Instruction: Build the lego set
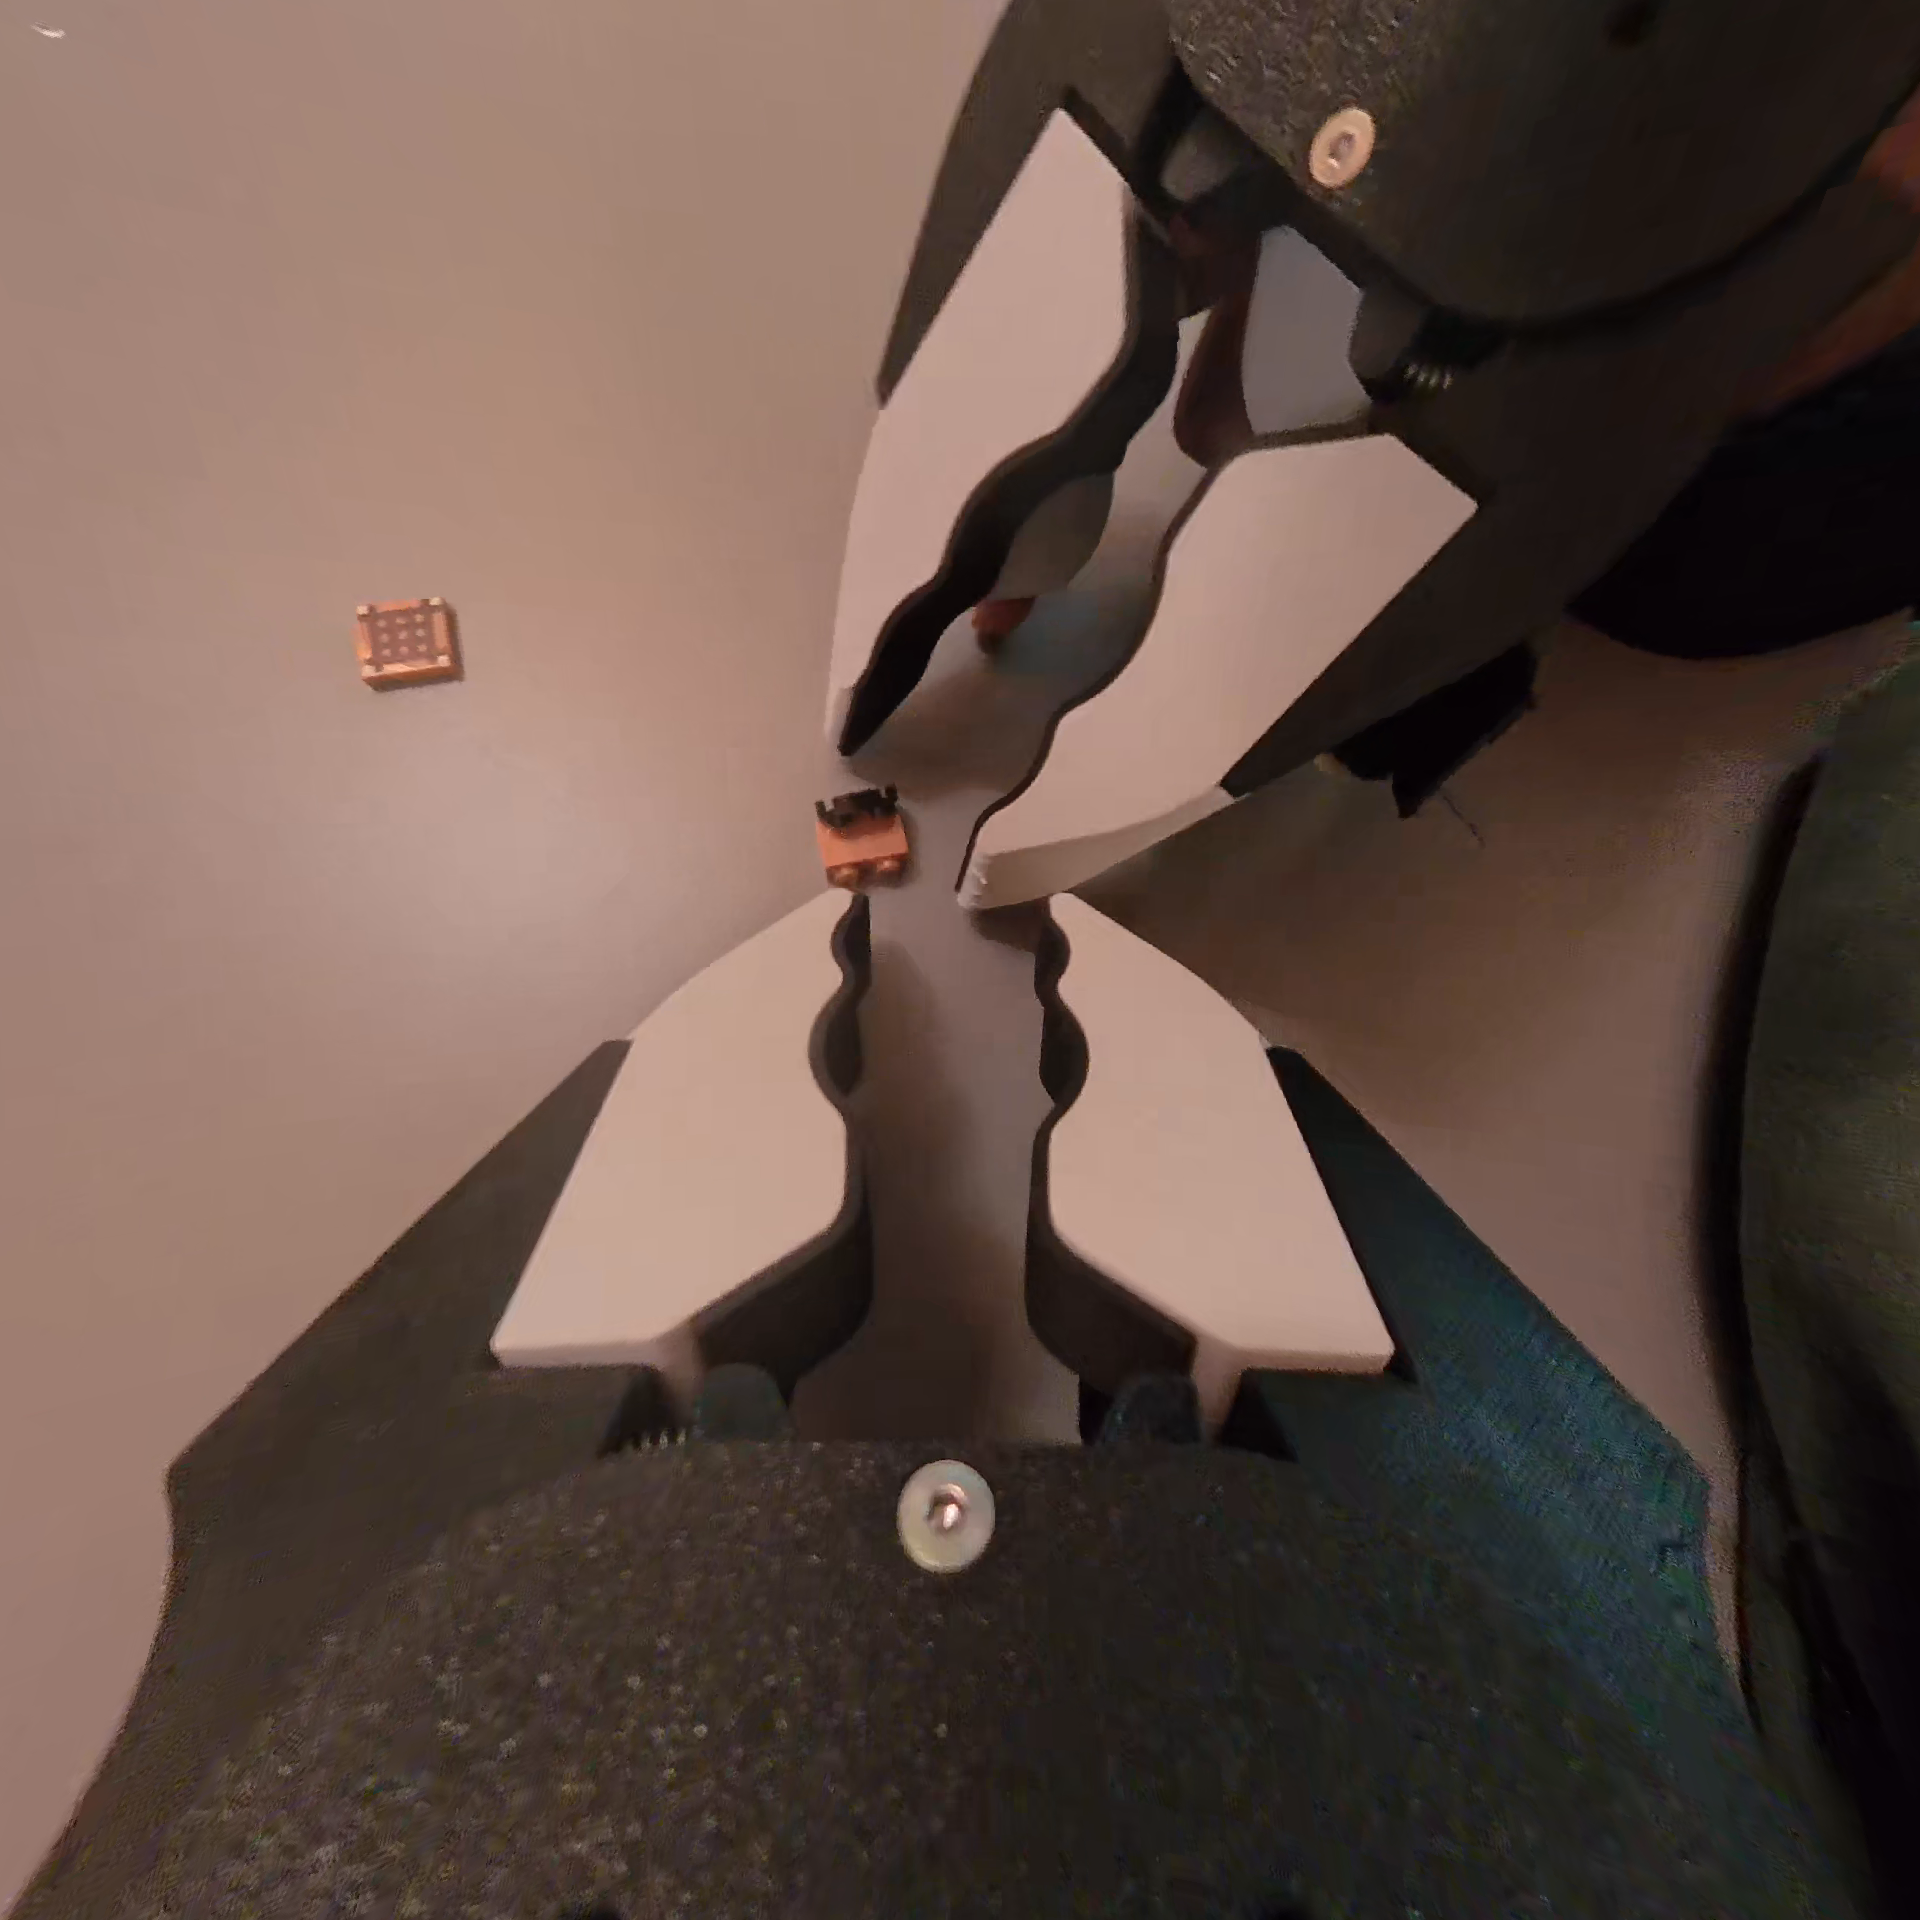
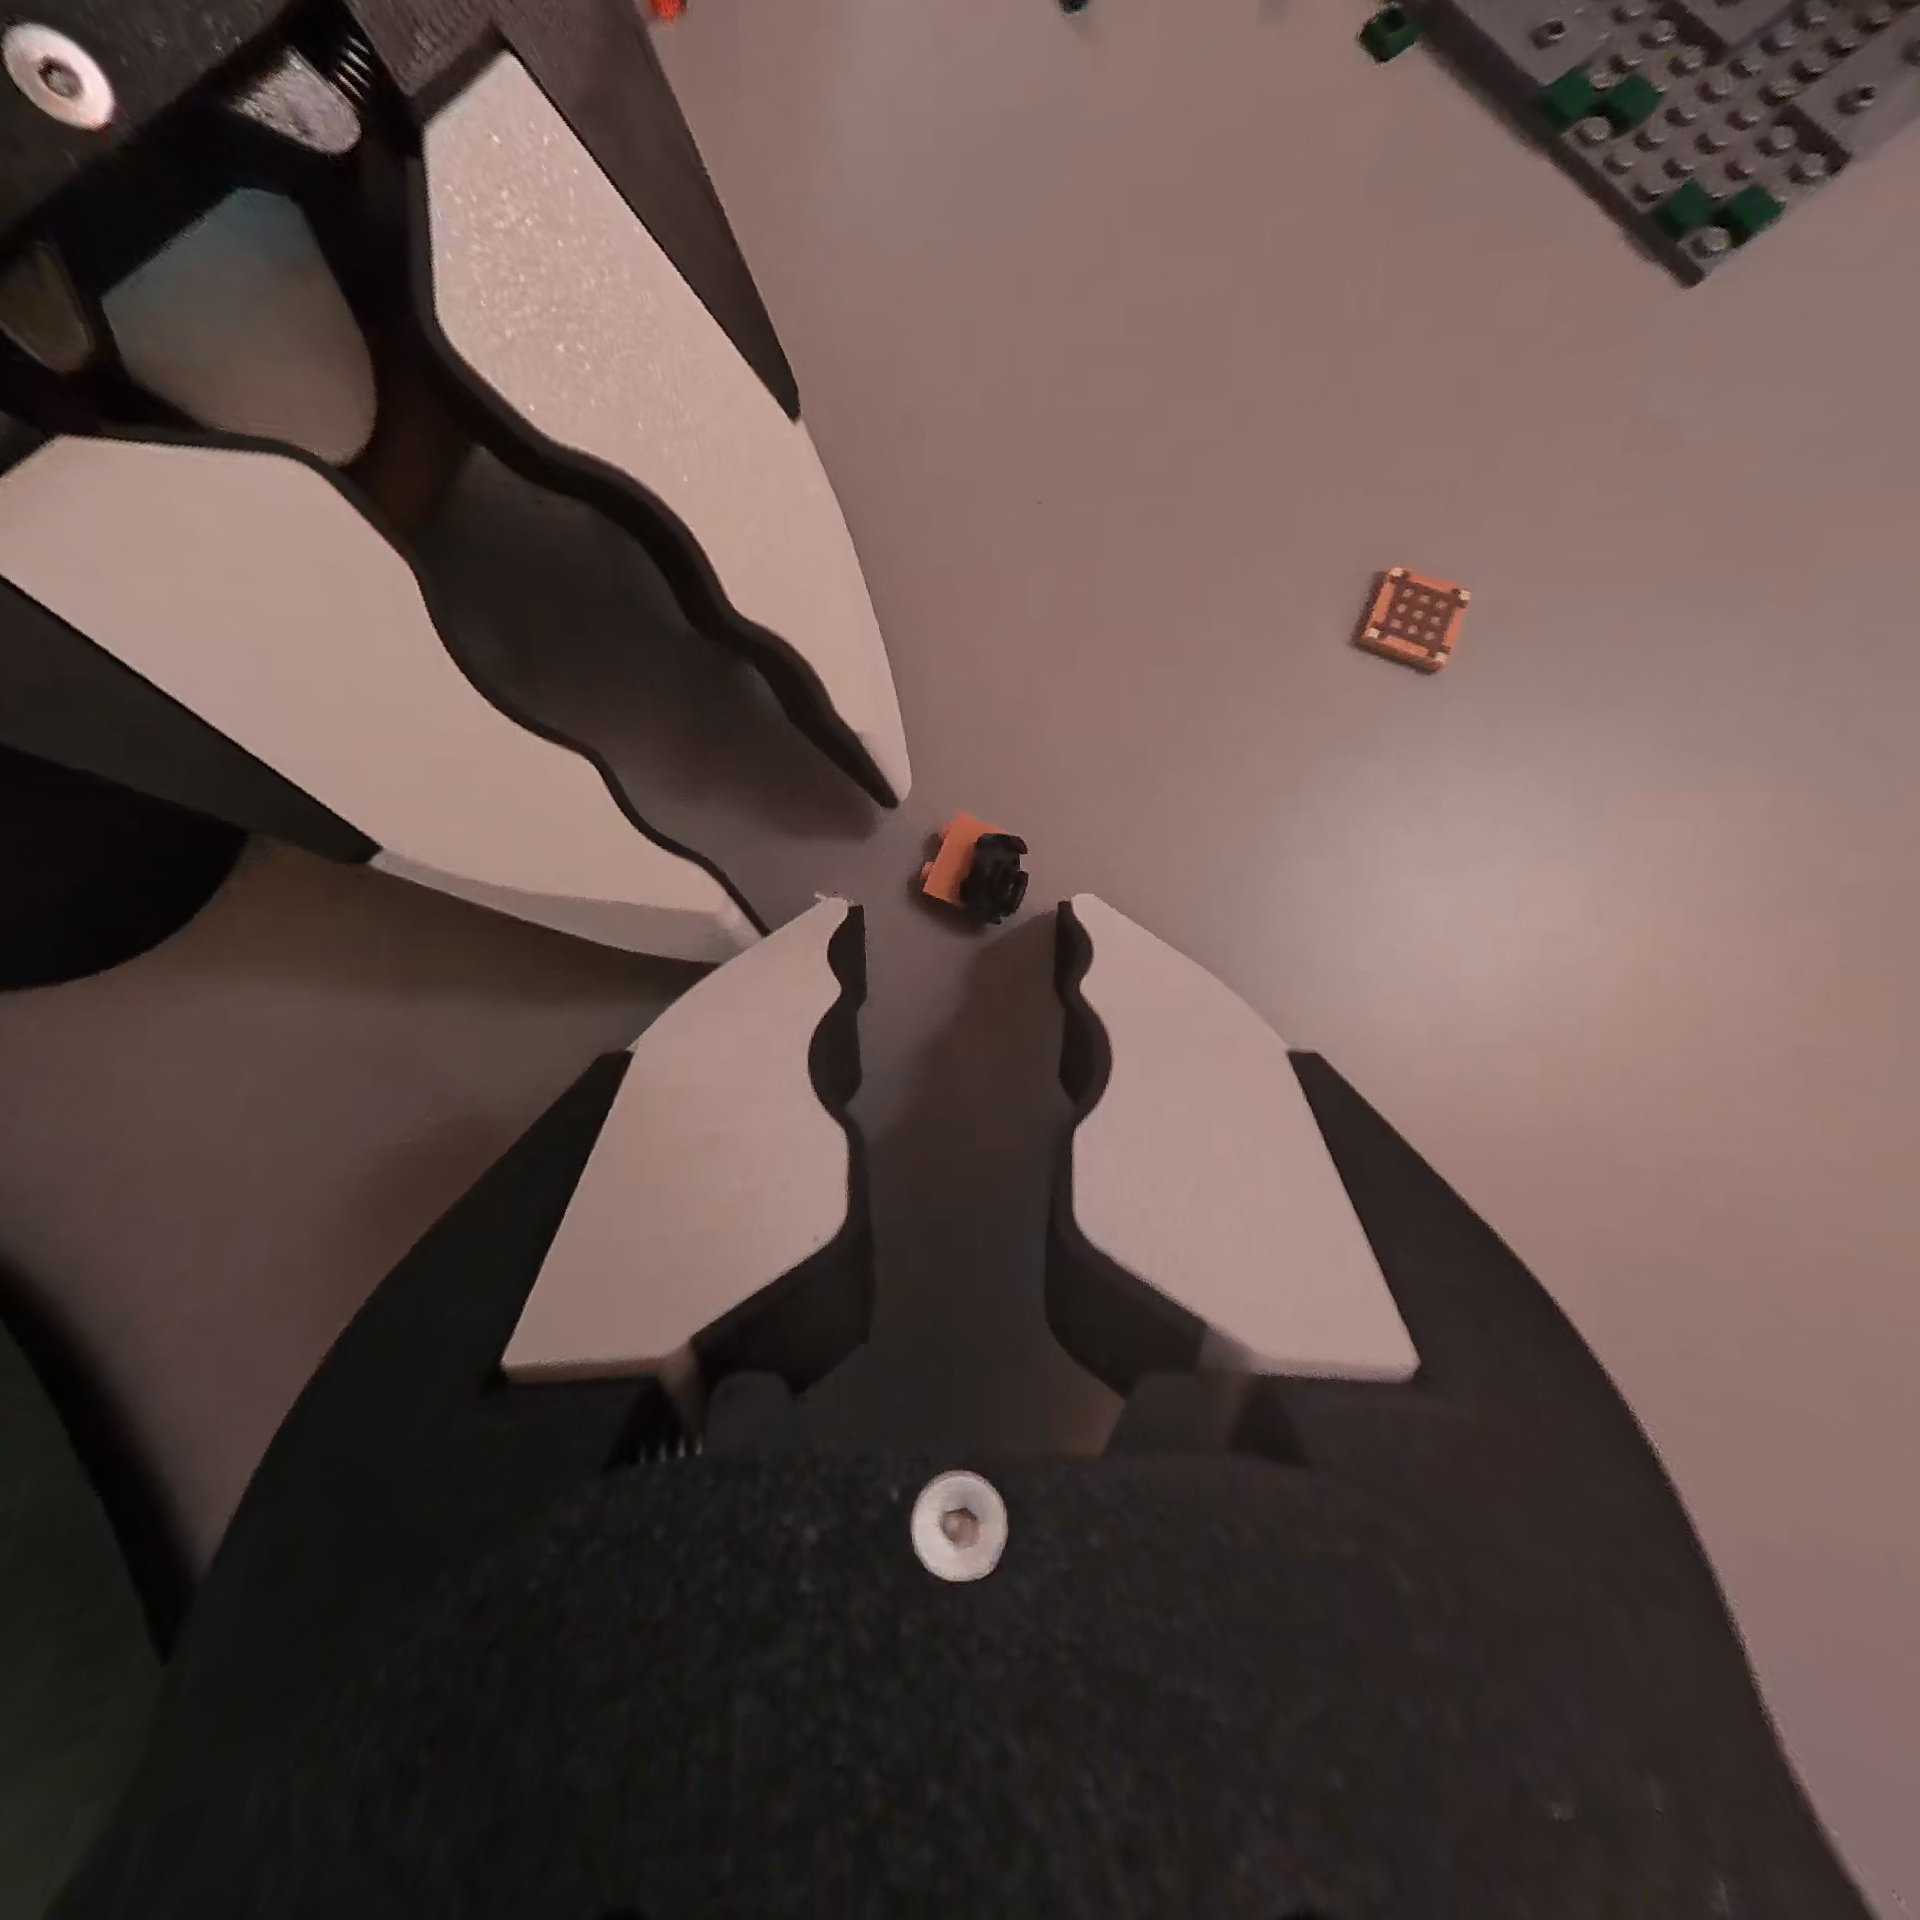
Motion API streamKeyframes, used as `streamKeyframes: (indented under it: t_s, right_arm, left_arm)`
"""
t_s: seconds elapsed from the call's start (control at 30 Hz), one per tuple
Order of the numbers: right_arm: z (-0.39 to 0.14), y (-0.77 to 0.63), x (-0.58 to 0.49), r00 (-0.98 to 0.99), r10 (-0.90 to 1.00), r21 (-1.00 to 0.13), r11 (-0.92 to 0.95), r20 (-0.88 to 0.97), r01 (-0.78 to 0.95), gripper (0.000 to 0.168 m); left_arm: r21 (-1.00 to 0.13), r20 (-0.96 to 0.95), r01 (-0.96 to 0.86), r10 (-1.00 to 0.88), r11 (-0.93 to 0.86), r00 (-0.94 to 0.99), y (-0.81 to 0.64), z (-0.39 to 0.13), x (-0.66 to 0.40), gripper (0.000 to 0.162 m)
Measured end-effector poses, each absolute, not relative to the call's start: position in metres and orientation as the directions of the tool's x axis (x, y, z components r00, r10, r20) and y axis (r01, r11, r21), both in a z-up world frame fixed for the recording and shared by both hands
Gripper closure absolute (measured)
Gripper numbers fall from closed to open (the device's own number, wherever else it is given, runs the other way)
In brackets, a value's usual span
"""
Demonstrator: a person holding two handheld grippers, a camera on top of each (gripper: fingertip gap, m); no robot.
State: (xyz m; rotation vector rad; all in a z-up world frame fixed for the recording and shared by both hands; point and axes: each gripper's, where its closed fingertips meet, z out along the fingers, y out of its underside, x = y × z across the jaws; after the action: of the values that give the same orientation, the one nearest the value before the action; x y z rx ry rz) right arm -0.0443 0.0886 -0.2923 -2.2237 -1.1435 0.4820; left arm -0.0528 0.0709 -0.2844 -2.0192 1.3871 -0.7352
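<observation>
A small orange brick with a black piece on it [image 1: 862, 840] lies on the grey table, just past my left gripper's left fingertip. My left gripper [image 1: 951, 909] is open and empty. My right gripper [image 1: 909, 816] comes in from the upper right, open, with its tips on either side of the brick and not touching it. In the right wrist view the same brick [image 2: 977, 868] lies just ahead of my open right gripper [image 2: 958, 912], and my left gripper [image 2: 829, 862] reaches in from the upper left. An orange tile with a grid print [image 1: 407, 644] [image 2: 1413, 620] lies apart from them.
A grey studded baseplate [image 2: 1725, 114] with green bricks [image 2: 1590, 99] on it sits at the top right of the right wrist view. A loose green brick [image 2: 1390, 31] and a red piece [image 2: 670, 8] lie at the far edge. The grippers are tip to tip, or close to it. The grey studded baseplate [image 2: 1725, 114] is about equally far from each gripper, around 20 cm.
</observation>
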Motion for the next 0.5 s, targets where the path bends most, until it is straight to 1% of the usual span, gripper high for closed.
streamKeyframes:
  t_s: [0.23, 0.5]
  right_arm:
    - [-0.294, 0.090, -0.049, 0.646, 0.762, -0.661, -0.467, 0.036, 0.587, 0.136]
    - [-0.294, 0.093, -0.050, 0.685, 0.728, -0.643, -0.503, 0.045, 0.577, 0.145]
  left_arm:
    - [-0.723, 0.081, -0.625, -0.935, -0.294, 0.346, 0.078, -0.282, -0.065, 0.133]
    - [-0.745, 0.069, -0.602, -0.930, -0.288, 0.360, 0.081, -0.274, -0.073, 0.136]
